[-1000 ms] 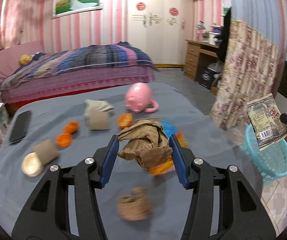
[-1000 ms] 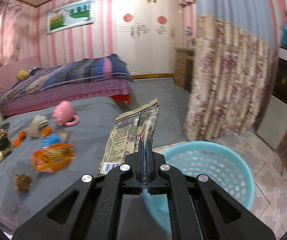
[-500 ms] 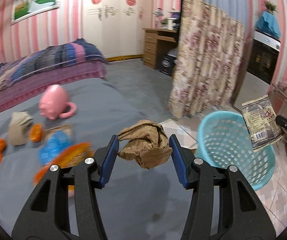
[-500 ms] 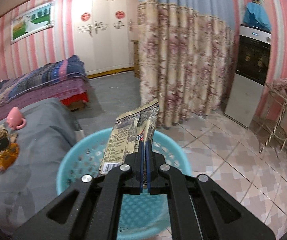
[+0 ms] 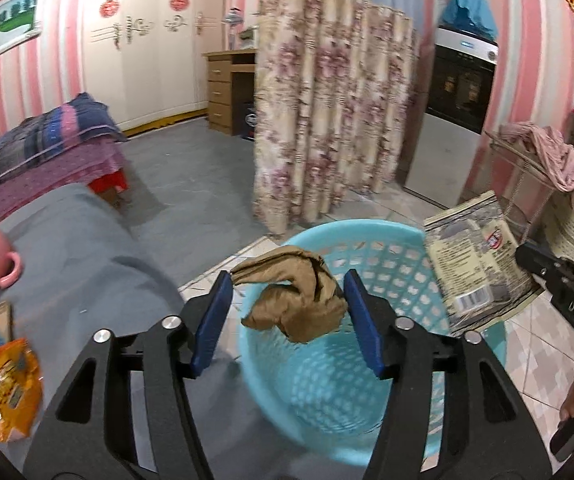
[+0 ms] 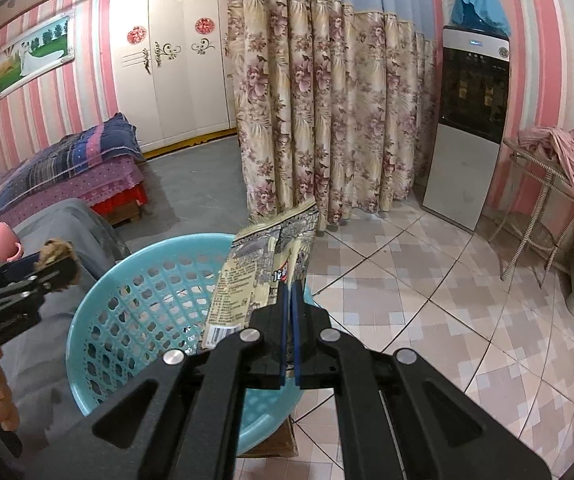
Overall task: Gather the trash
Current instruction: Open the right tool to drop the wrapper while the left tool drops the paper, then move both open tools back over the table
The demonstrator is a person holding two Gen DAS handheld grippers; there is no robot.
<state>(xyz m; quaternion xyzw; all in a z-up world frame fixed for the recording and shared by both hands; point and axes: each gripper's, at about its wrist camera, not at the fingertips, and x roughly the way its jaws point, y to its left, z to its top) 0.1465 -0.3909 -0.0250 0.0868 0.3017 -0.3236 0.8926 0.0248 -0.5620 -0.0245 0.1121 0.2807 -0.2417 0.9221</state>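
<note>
The left gripper [image 5: 287, 312] has its jaws spread wide with crumpled brown paper [image 5: 295, 304] between them; whether both pads actually touch it is hard to tell. The wad hangs above the blue basket [image 5: 367, 396], whose near rim the gripper body hides. The right gripper [image 6: 289, 308] pinches a flat printed snack wrapper [image 6: 255, 276] upright over the basket's right rim. An orange packet [image 5: 5, 394] lies cut off on the grey bed at the left.
</note>
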